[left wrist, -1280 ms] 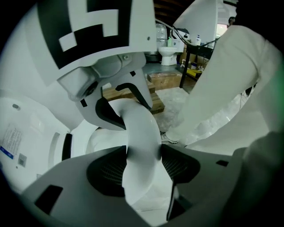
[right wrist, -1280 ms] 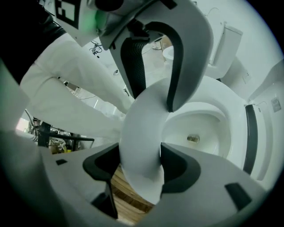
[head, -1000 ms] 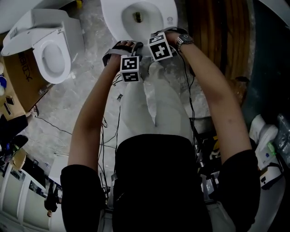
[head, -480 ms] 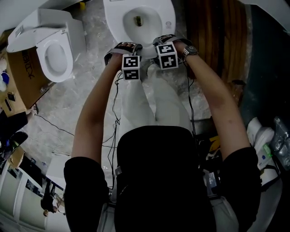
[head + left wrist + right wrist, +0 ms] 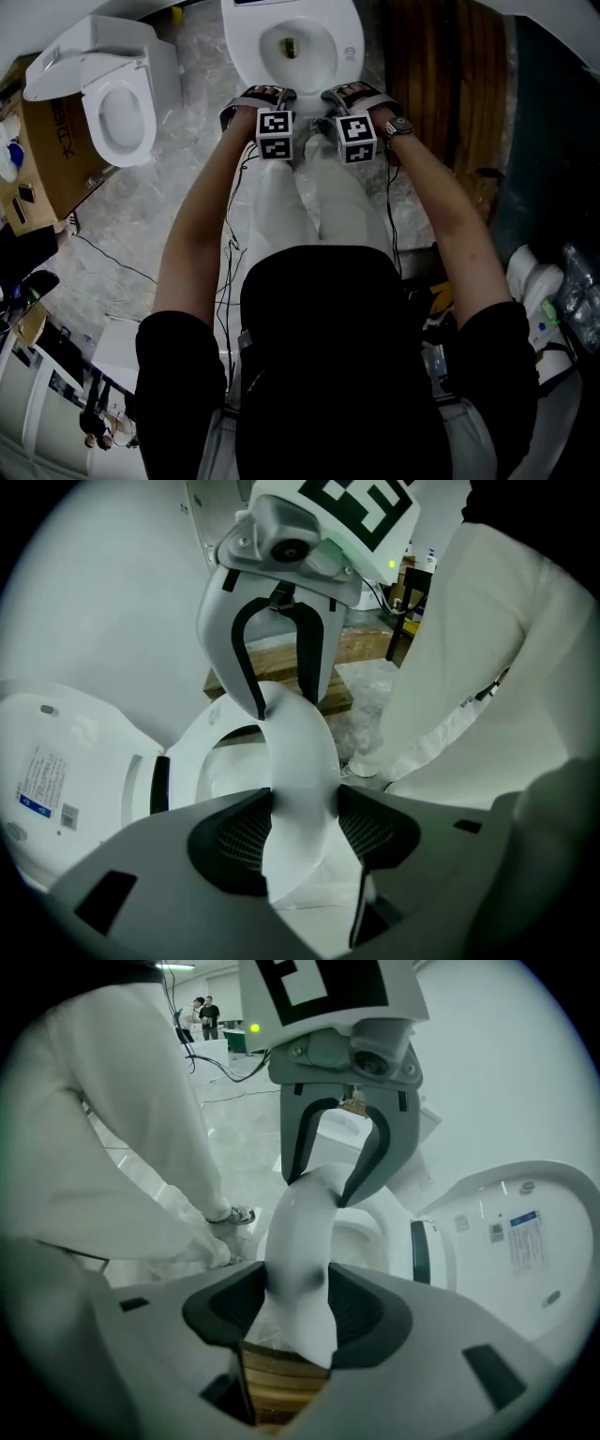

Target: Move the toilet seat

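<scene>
Toilet seat (image 5: 298, 747) | top centre of head view, lid (image 5: 525, 1232) up behind it | left gripper (image 5: 302, 822) and right gripper (image 5: 298, 1302) each clamped on its front rim | grasp looked done, actual move judged pending

Left gripper view: right claw (image 5: 286, 697) covers far stretch of toilet seat (image 5: 302, 761); label (image 5: 44, 796) on lid (image 5: 94, 724) too small to read. Right gripper view: left claw (image 5: 321, 1188) covers seat's far stretch likewise; lid label unreadable there too, ppl (image 5: 202, 1012) far back too small to make out. Head view: marker cubes (image 5: 275, 134) hide both claws' jaws & seat's front; toilet (image 5: 246, 56) cut off by top edge, lid out of frame.
</scene>
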Motion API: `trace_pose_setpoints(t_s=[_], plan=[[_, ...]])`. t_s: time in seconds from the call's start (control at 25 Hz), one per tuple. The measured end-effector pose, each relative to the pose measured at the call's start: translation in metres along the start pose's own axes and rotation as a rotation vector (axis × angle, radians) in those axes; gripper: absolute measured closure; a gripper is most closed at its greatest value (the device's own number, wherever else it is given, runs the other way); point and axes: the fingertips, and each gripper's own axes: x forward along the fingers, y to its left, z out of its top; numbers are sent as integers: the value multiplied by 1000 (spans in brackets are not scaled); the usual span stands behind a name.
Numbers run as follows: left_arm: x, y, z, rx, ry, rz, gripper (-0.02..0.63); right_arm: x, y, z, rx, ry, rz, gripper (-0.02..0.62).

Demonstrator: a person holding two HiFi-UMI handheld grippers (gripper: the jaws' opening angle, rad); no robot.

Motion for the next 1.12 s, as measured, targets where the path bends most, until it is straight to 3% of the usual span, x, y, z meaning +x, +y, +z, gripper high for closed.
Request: trace_pose_setpoints(t_s=[0.48, 0.64, 0.88, 1.12], plan=[[-11, 3, -3, -31, 26, -20, 380, -9, -7, 0, -7, 41, -210, 376], [-17, 6, -1, -44, 19, -12, 383, -12, -4, -2, -40, 55, -195, 428], [-28, 12, 1, -57, 22, 18, 390, -23, -11, -2, -26, 39, -193, 436], [-44, 19, 5, -43, 30, 103, 417, -35, -19, -3, -21, 37, -143, 436]])
